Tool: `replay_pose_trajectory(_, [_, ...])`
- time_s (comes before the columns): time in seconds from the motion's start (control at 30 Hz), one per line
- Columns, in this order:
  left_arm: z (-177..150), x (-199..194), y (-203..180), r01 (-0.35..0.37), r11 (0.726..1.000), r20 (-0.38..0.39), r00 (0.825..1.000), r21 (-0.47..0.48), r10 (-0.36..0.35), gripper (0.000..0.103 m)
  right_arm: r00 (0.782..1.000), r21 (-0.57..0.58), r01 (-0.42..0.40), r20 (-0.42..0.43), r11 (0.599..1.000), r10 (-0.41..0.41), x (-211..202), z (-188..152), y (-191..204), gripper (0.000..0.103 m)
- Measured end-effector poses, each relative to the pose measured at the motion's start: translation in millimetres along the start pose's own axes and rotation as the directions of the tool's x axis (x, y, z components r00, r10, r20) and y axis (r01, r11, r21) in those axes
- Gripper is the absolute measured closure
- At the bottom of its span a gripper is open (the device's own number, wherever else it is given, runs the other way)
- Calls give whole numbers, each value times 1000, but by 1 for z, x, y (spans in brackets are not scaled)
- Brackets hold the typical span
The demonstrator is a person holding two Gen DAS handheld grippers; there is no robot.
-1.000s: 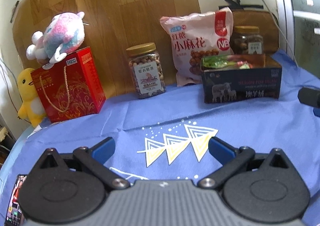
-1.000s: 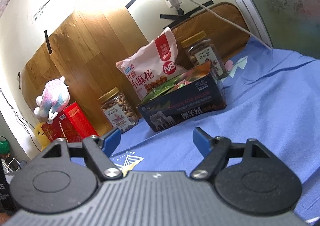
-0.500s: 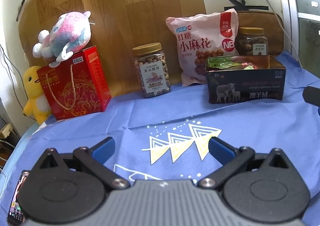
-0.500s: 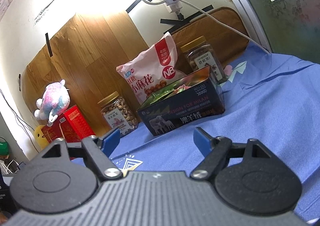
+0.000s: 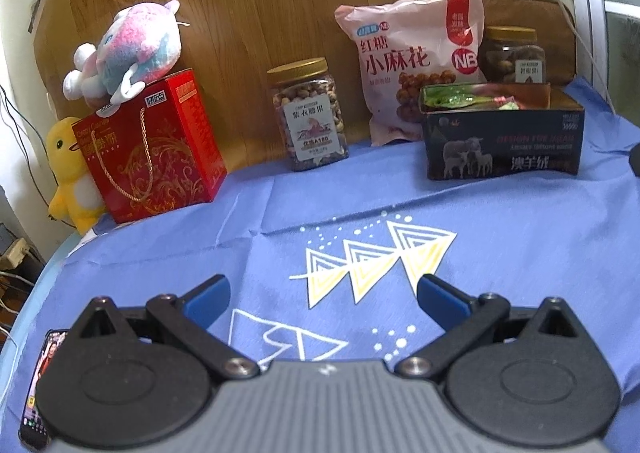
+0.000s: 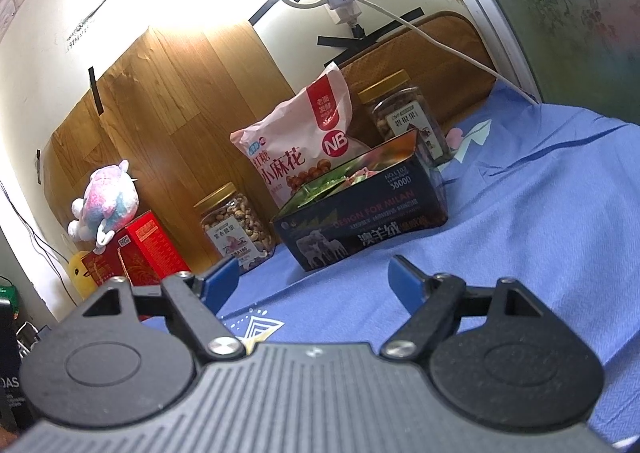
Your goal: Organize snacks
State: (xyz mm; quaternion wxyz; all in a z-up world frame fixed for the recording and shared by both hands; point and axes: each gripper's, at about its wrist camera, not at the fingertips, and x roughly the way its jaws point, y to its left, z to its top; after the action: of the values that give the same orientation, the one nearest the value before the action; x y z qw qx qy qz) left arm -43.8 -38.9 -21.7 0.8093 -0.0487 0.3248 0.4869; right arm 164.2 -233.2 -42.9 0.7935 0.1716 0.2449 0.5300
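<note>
Blue-tipped fingers of the left hand-held gripper [image 5: 322,295] are spread wide and hold nothing, above a blue patterned cloth covering the tabletop [image 5: 500,237]. Compared with a second ago, this view has drawn closer to the row of snacks and levelled out; nothing on the cloth has been moved. The right hand-held gripper [image 6: 314,279] is likewise wide and empty, and has tilted a little more toward the dark open box printed with sheep [image 6: 360,229]. This suggests sorting has not begun and both are still approaching.

The box sits at the back right, with green and pink packets already inside. Just behind it leans a pink bag of fried dough twists [image 5: 412,61], beside a gold-lidded clear jar of dark nuts [image 5: 514,55]. A second gold-lidded jar of pale nuts [image 5: 308,113] stands apart, to the left. Farther left are a red gift box with rope handle [image 5: 150,149], a pink plush toy [image 5: 128,49] on top and a yellow plush duck [image 5: 70,173] beside it. A phone [image 5: 40,381] lies at the near left edge. Nothing blocks the way.
</note>
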Motion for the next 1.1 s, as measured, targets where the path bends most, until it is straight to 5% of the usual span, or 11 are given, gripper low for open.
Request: replay_pose_trajectory(1.1, [-6, 13, -9, -47, 997, -59, 997, 67, 51, 0, 1000, 20, 4, 6, 1000, -4, -2, 1, -3, 19])
